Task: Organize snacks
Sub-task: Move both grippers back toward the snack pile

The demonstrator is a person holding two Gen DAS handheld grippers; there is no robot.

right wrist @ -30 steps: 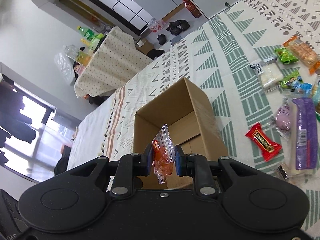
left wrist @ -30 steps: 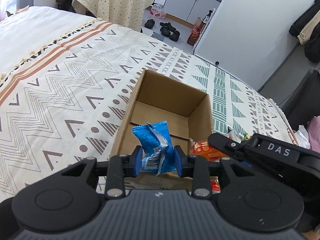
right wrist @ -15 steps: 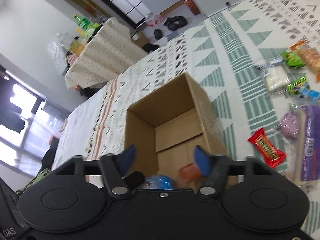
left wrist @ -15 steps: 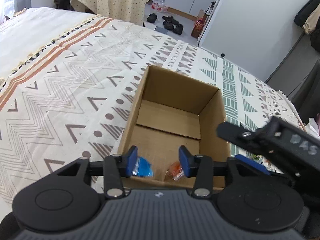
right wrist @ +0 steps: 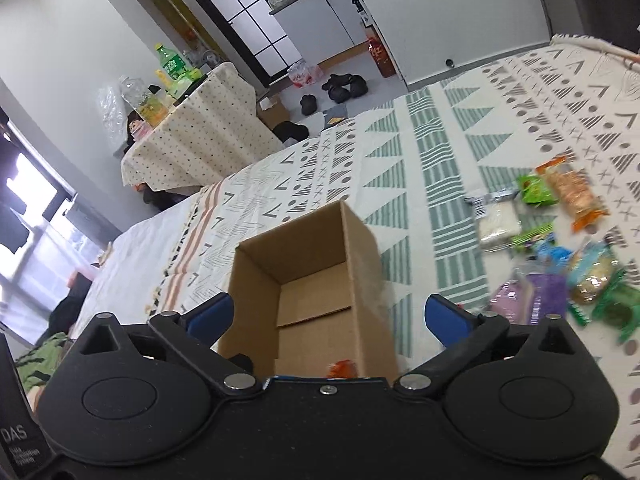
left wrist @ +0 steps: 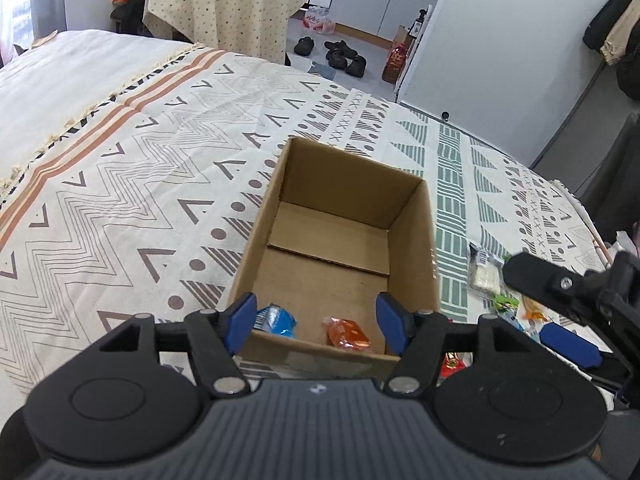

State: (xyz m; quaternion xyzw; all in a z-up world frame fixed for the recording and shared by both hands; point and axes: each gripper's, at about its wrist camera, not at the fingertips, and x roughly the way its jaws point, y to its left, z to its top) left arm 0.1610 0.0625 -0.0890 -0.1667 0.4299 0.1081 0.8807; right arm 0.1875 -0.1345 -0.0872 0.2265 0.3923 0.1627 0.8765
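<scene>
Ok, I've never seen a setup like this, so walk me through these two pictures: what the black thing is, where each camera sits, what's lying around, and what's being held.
There is no robot here. A person carries a hand-held gripper in each hand, each with a camera looking along its two blue-tipped fingers.

One picture is from the left hand-held gripper, the other from the right hand-held gripper. Both look down at a cardboard box on a patterned bedspread.

Inside the box lie a blue snack packet and an orange snack packet. More loose snacks lie on the bedspread beside the box.

Nothing is held: both sets of jaws are opening, with nothing gripped between them.
</scene>
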